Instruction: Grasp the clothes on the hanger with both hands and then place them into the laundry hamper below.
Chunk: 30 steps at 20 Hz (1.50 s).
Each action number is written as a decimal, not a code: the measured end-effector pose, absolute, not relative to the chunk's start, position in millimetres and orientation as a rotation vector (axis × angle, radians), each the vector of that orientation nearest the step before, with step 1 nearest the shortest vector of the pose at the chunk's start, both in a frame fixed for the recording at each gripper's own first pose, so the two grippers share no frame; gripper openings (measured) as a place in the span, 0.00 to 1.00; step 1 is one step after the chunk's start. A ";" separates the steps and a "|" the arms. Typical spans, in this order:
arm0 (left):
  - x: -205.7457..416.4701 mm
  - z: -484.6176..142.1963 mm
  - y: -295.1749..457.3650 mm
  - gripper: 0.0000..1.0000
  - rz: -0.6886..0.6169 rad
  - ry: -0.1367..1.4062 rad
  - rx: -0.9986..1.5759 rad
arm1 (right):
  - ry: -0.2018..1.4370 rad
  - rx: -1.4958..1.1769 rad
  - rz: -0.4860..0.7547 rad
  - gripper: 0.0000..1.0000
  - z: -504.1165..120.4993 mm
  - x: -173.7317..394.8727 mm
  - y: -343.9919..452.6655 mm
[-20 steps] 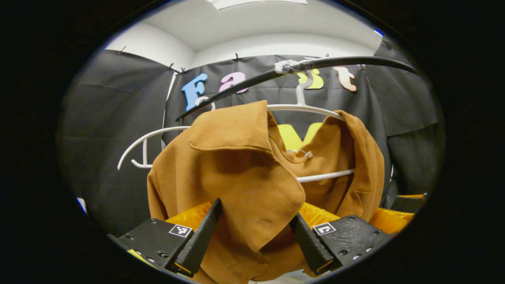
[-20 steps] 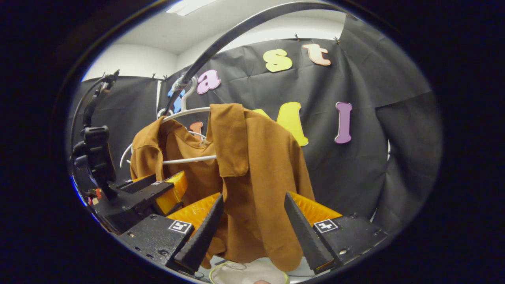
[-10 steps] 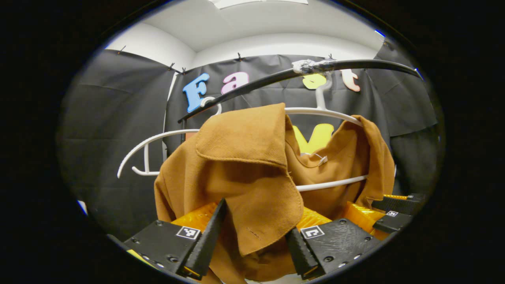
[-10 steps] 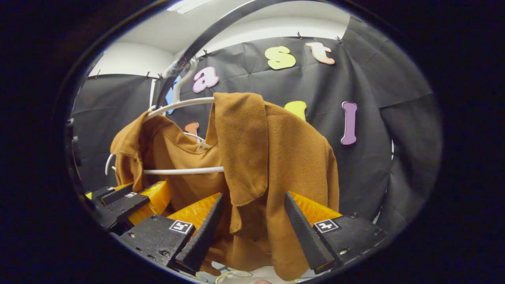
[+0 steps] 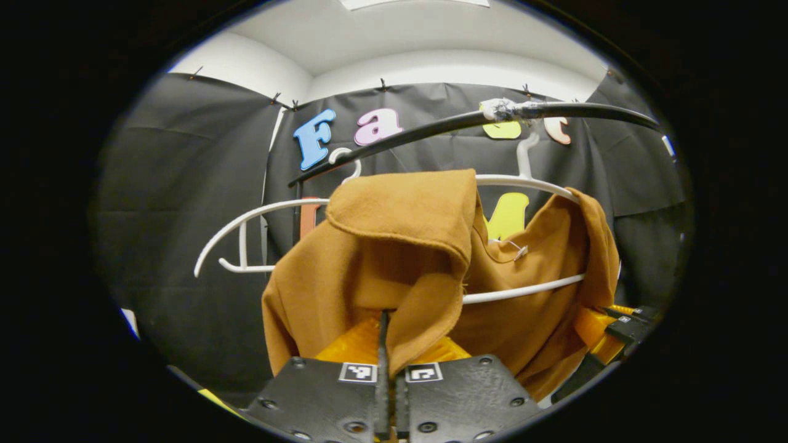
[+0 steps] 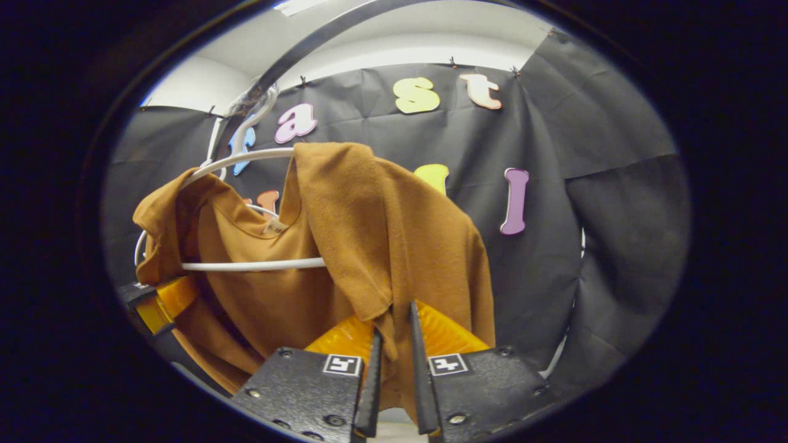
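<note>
Legible text: none. Small white tag (image 5: 521, 251) at the neck of the brown garment (image 5: 394, 246): print too small to read. Square black-and-white coded markers (image 6: 343, 364) on the gripper bodies: patterns only, no letters or numerals.

Brown jacket (image 5: 394, 246): thick matt cloth, felt-like nap. Hanger (image 5: 523, 289): smooth white plastic, slight sheen. Rail (image 5: 431, 126) overhead: dark, smooth, wrapped with crinkled tape. Wall (image 6: 585, 203): matt black cloth, creased.
</note>
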<state>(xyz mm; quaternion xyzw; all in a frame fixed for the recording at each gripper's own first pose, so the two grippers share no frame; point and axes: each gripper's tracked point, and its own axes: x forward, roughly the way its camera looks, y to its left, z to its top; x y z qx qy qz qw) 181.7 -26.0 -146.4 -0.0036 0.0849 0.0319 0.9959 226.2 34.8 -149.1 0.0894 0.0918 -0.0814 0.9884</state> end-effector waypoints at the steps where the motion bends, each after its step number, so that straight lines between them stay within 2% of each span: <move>1: 184.1 -146.6 -27.6 0.02 0.039 0.179 -0.028 | 0.171 0.176 -0.174 0.22 -146.7 223.5 30.2; 4: 175.7 -140.0 -22.4 0.02 0.028 0.189 -0.075 | 0.141 0.175 -0.223 0.09 -140.3 214.4 11.1; 6: 167.3 -133.2 -15.9 0.02 0.034 0.190 -0.087 | 0.124 0.187 -0.264 0.06 -132.7 204.6 -4.4; 10: 156.4 -111.9 -1.4 0.02 0.058 0.149 -0.091 | 0.073 0.147 -0.330 0.06 -115.9 196.8 -27.3; 11: 154.3 -103.6 0.7 0.07 0.055 0.133 -0.090 | 0.064 0.144 -0.335 0.06 -113.0 196.0 -30.7; 13: 150.7 -92.2 5.5 0.03 0.051 0.118 -0.094 | 0.057 0.156 -0.332 0.06 -110.0 195.5 -33.4; 14: 150.3 -87.3 8.0 0.07 0.050 0.113 -0.103 | 0.052 0.162 -0.334 0.06 -107.9 195.3 -35.9; 15: 151.2 -84.3 12.0 0.02 0.052 0.110 -0.110 | 0.047 0.163 -0.337 0.06 -105.5 196.2 -39.8; 16: 149.3 -81.6 17.8 0.02 0.054 0.107 -0.115 | 0.044 0.164 -0.337 0.06 -104.5 196.0 -42.0; 18: 146.1 -76.6 28.9 0.02 0.066 0.104 -0.129 | 0.034 0.195 -0.318 0.06 -99.2 196.8 -42.5; 19: 147.8 -74.5 33.9 0.07 0.070 0.105 -0.138 | 0.025 0.214 -0.309 0.06 -95.7 198.4 -44.7; 20: 149.7 -73.3 38.0 0.02 0.071 0.106 -0.152 | 0.024 0.244 -0.296 0.06 -95.5 201.1 -47.4; 22: 150.3 -79.3 43.2 0.02 0.062 0.127 -0.198 | 0.045 0.321 -0.261 0.06 -98.5 202.8 -44.6; 24: 152.7 -80.5 54.0 0.02 0.065 0.133 -0.212 | 0.055 0.399 -0.227 0.06 -98.0 207.6 -48.3; 25: 154.9 -80.9 59.0 0.07 0.067 0.137 -0.218 | 0.062 0.432 -0.210 0.06 -96.5 212.5 -49.4; 29: 156.7 -87.3 73.9 0.07 0.065 0.159 -0.260 | 0.068 0.562 -0.142 0.06 -91.3 227.7 -55.2; 30: 157.7 -90.0 75.9 0.02 0.061 0.167 -0.267 | 0.071 0.586 -0.120 0.06 -88.6 231.1 -55.4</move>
